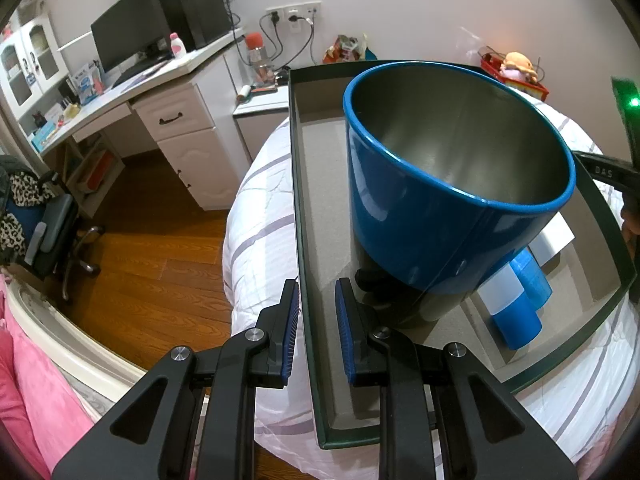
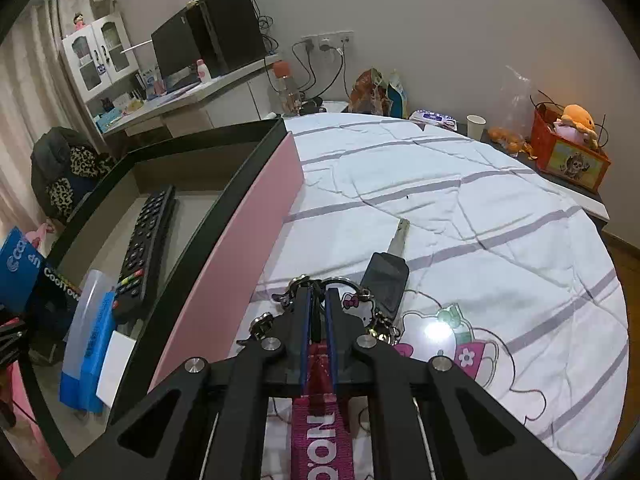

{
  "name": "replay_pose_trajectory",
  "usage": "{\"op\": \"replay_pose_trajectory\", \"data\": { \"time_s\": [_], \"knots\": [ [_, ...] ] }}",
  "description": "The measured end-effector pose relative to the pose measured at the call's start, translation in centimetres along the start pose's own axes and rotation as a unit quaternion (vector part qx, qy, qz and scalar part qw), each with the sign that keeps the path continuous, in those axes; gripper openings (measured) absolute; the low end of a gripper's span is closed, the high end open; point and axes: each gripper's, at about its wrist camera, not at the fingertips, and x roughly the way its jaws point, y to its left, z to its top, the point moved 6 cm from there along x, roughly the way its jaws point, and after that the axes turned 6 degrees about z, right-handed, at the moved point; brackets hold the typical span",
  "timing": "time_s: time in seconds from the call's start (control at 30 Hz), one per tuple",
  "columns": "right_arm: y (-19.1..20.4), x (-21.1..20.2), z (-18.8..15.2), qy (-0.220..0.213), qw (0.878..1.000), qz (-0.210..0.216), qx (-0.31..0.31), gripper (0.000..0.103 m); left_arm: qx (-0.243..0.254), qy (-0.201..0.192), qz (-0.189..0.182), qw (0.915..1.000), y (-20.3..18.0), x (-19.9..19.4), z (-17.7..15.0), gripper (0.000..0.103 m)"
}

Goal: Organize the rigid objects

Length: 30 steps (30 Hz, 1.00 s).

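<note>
- Striped white bedding [image 2: 460, 184] under everything, with the dark-rimmed box [image 2: 256, 168] resting on it as my landmark.
- My left gripper [image 1: 316, 320] is nearly closed on the box's near wall [image 1: 308, 280], one pad outside, one inside, steadying it.
- Inside the box stand a blue cup [image 1: 452, 176] and a blue-and-white bottle [image 1: 510, 308]; a black remote [image 2: 146, 248] lies lengthwise along its floor.
- My right gripper [image 2: 316, 312] is fully closed on the pink lanyard [image 2: 316, 432] of a key bunch [image 2: 386, 280], just right of the box's pink side.
- The key's long axis points away from me, roughly parallel to that wall.
- I judge the right hand nearer: lift, carry left over the rim.
</note>
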Motion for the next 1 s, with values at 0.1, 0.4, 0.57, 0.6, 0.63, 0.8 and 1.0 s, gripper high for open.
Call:
{"op": "replay_pose_trajectory", "data": {
  "time_s": [0.1, 0.4, 0.57, 0.6, 0.63, 0.8, 1.0],
  "knots": [
    [-0.3, 0.4, 0.1, 0.009, 1.0, 0.004, 0.004, 0.009, 0.0, 0.0, 0.0, 1.0, 0.0, 0.0, 0.0, 0.019],
    [0.0, 1.5, 0.8, 0.03, 0.999, -0.038, -0.019, 0.025, 0.001, 0.0, 0.001, 1.0, -0.1, -0.1, 0.0, 0.019],
    [0.1, 1.2, 0.8, 0.009, 0.998, -0.047, -0.031, 0.009, 0.001, 0.0, 0.0, 1.0, -0.1, -0.1, 0.1, 0.019],
    [0.2, 1.1, 0.9, 0.006, 0.998, -0.044, -0.033, 0.009, 0.001, 0.0, 0.0, 1.0, -0.1, -0.1, 0.1, 0.019],
    [0.3, 0.7, 1.0, -0.003, 0.999, -0.04, -0.034, 0.009, 0.001, 0.0, 0.0, 1.0, -0.1, -0.1, 0.1, 0.019],
    [1.3, -1.2, 1.2, -0.047, 0.997, -0.04, -0.055, 0.008, 0.0, 0.002, -0.001, 1.0, -0.1, -0.1, 0.1, 0.019],
    [1.8, -3.4, 1.4, -0.09, 0.995, -0.021, -0.043, 0.008, 0.0, 0.003, -0.003, 1.0, -0.1, -0.1, 0.1, 0.019]
  ]
}}
